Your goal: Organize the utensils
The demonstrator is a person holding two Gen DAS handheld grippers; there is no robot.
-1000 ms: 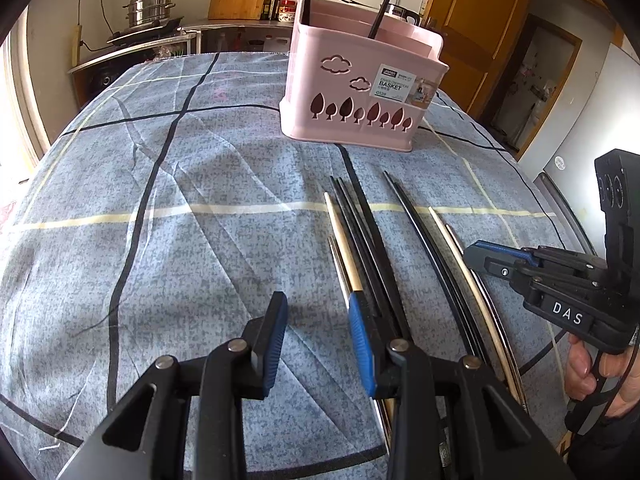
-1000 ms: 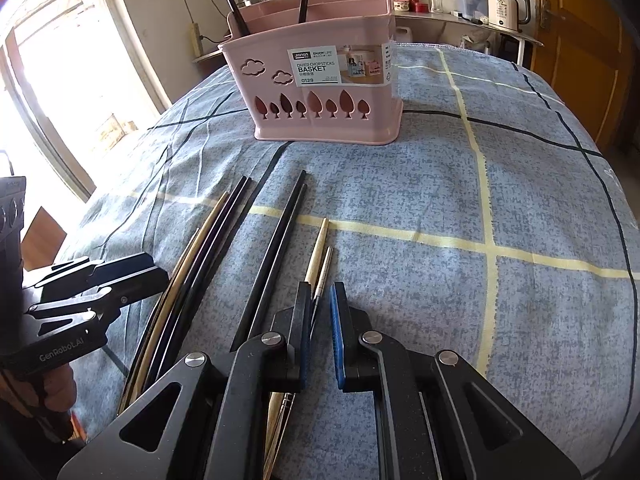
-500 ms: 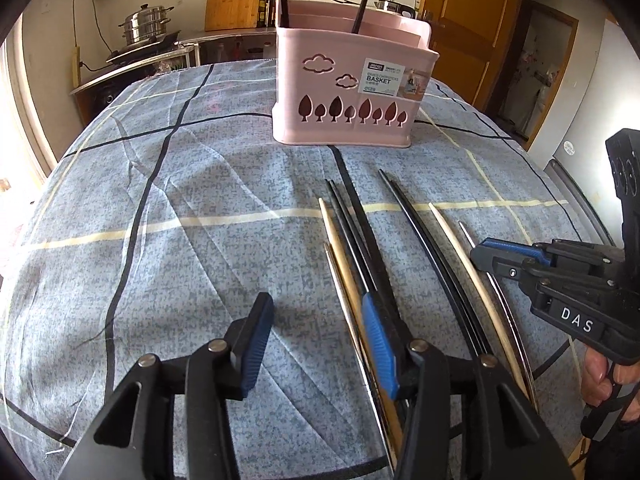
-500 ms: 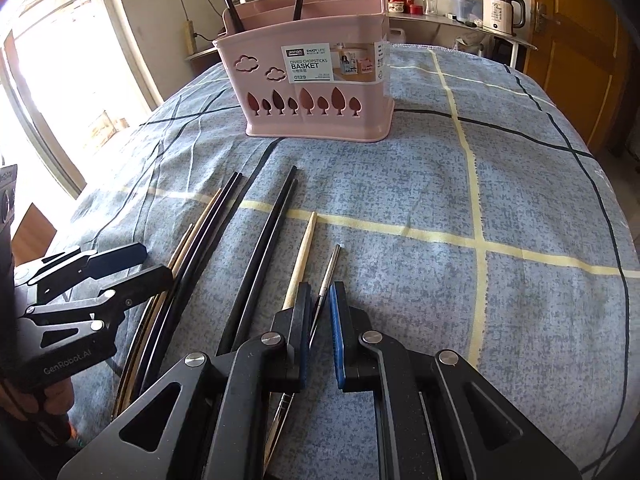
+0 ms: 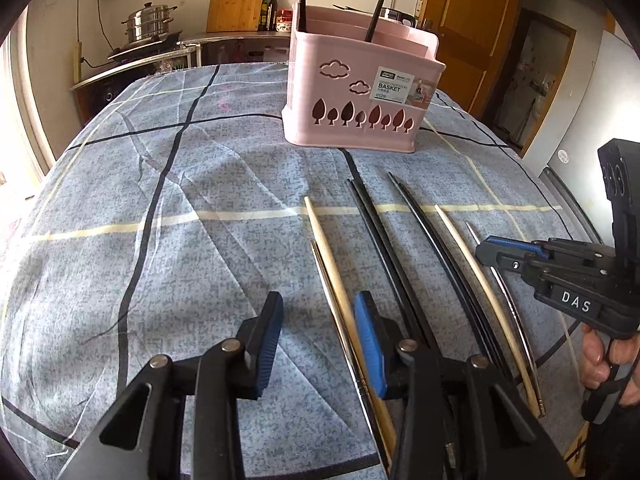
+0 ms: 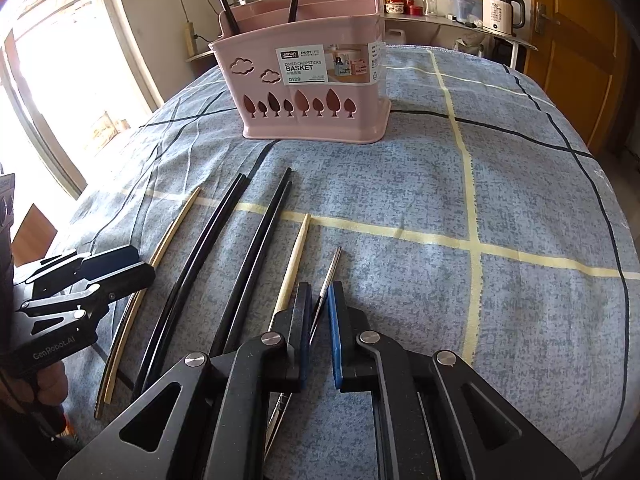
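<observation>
Several chopsticks lie side by side on the blue checked cloth: black pairs [image 5: 374,220] [image 6: 256,252], wooden ones [image 5: 328,256] [image 6: 292,264] and metal ones [image 5: 340,316] [image 6: 330,276]. A pink chopstick basket [image 5: 360,116] [image 6: 312,92] stands behind them with two black sticks upright in it. My left gripper [image 5: 320,336] is open, its jaws straddling a wooden and a metal chopstick. My right gripper [image 6: 319,328] is nearly closed around a metal chopstick, with a narrow gap showing. It also shows in the left wrist view [image 5: 492,252].
The cloth-covered table [image 5: 160,240] drops off at left and right. A counter with a steel pot [image 5: 148,24] and cutting board stands behind. A kettle [image 6: 500,8] sits on a shelf at the back right, next to a wooden door.
Both grippers have pulled back and lifted slightly, so the chopsticks and basket look farther away. The left jaws now straddle the wooden and metal chopsticks. The right jaws' gap is unchanged.
</observation>
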